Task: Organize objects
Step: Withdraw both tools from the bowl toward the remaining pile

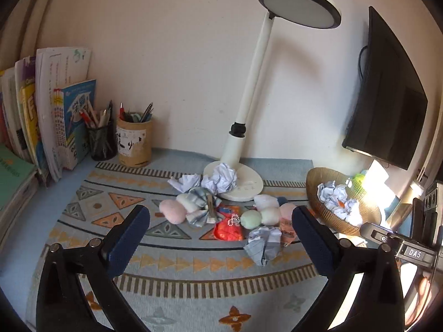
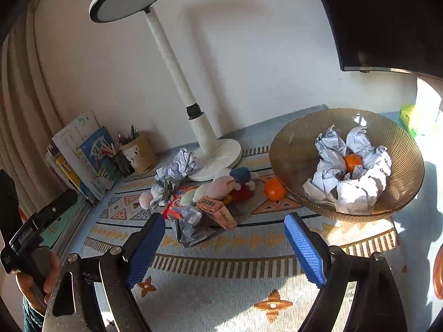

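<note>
On the patterned mat (image 2: pixel 227 251) the brown bowl (image 2: pixel 288 149), at two o'clock from the right gripper (image 2: pixel 224 244), holds crumpled paper (image 2: pixel 357 185) and an orange (image 2: pixel 353 162), loose paper balls (image 1: pixel 261 244) lie at twelve o'clock, and both the right and the left gripper (image 1: pixel 221 238) stand spread apart, empty.

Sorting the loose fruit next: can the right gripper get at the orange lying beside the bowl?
Probably yes: the right gripper is open and empty, and the orange lies exposed beside the bowl.
</note>
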